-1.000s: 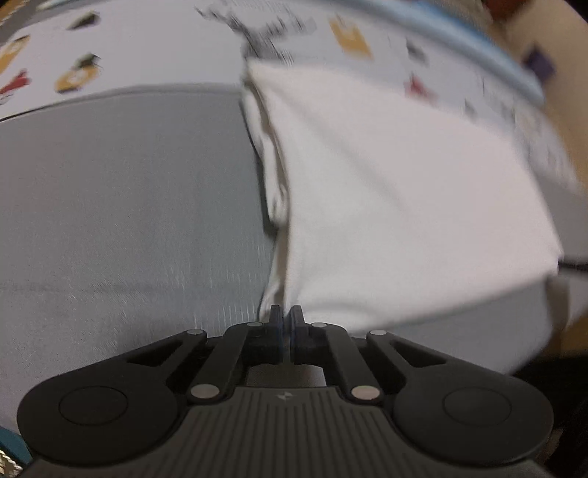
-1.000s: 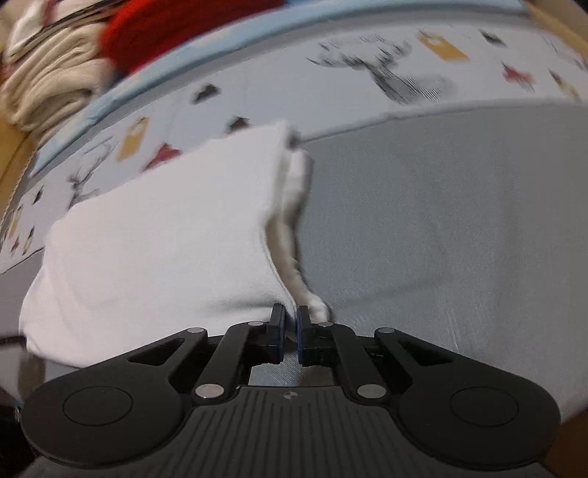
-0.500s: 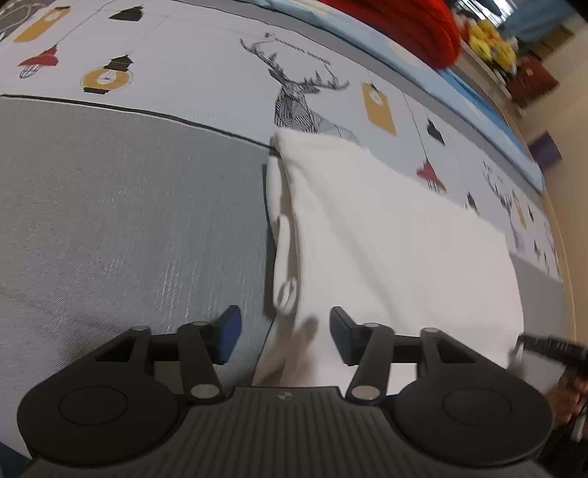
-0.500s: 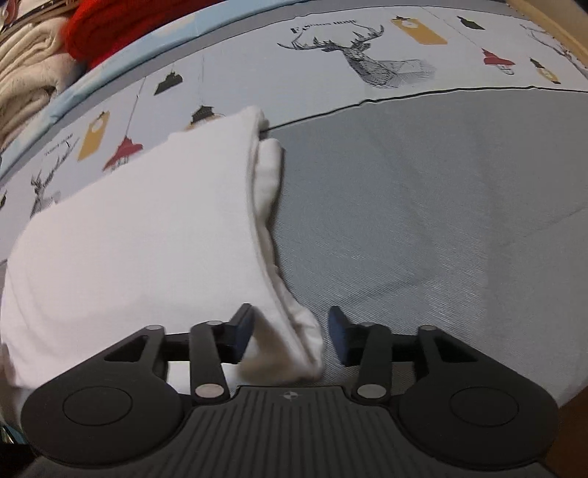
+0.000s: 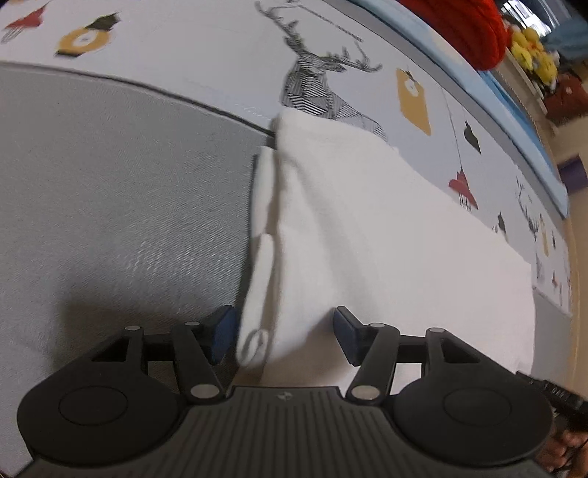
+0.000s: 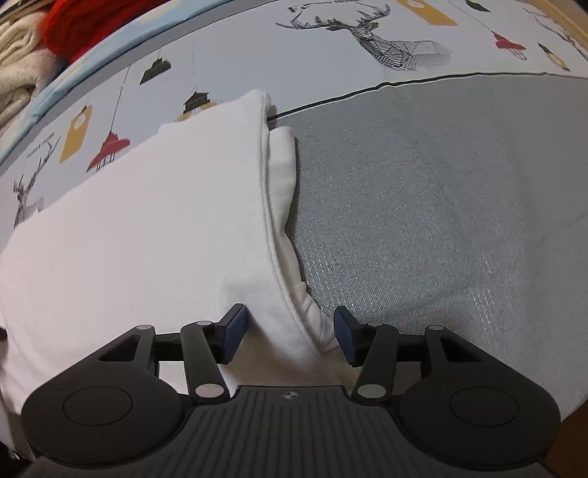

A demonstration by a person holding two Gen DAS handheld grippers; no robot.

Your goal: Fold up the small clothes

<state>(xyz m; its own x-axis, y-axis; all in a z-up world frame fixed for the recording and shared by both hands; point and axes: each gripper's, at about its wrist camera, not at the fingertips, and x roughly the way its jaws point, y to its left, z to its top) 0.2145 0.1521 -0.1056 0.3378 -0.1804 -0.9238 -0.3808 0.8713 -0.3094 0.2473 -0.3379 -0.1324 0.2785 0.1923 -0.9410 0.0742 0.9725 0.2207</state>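
On the grey cover [image 5: 110, 206], the folded white garment [image 5: 367, 239] runs lengthwise away, both grippers' fingers parted.

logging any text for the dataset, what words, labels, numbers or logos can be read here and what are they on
Line of lettering above the deer head on the printed bedsheet: starts with "F", the rest too blurred to read.
Small round emblem on the left gripper body: a mark, no letters.
The same small emblem on the right gripper body: no letters.
White garment: no label or print visible.
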